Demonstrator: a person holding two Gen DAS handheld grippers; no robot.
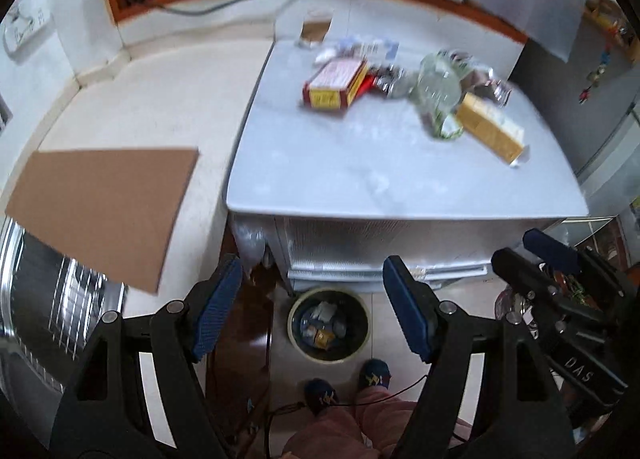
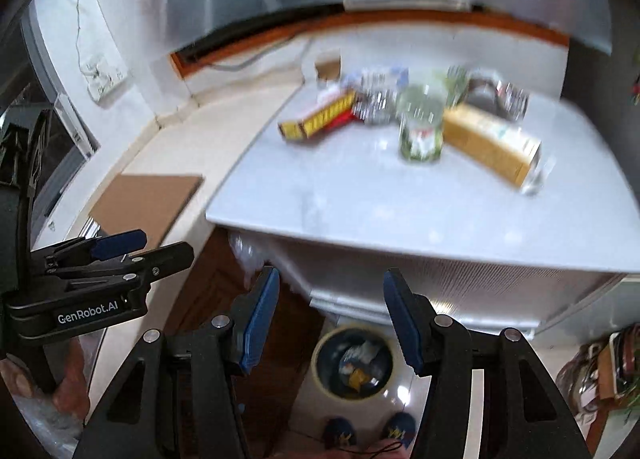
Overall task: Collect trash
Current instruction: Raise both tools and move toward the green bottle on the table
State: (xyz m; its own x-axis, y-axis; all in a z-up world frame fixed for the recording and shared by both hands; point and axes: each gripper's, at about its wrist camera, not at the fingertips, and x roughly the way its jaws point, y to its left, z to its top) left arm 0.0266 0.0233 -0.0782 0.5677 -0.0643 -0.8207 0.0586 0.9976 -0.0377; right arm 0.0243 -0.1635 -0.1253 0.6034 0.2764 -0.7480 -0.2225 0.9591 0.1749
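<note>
Trash lies in a heap at the far side of a white table [image 1: 360,179]: a red and yellow box [image 1: 336,85], a clear plastic jar [image 1: 436,87], a yellow carton [image 1: 490,127] and crumpled wrappers. A round trash bin [image 1: 328,325] with several scraps inside stands on the floor in front of the table. My left gripper [image 1: 312,307] hangs open and empty above the bin. My right gripper [image 2: 330,319] is open and empty too, over the same bin [image 2: 354,363]. Each gripper shows in the other's view: the right gripper [image 1: 516,247] and the left gripper [image 2: 164,244].
A brown cardboard sheet [image 1: 104,211] lies on the pale counter to the left, over a metal dish rack [image 1: 48,299]. A drinking glass [image 1: 316,29] stands at the table's back edge. The person's feet in blue slippers [image 1: 348,383] are just behind the bin. Cables run across the floor.
</note>
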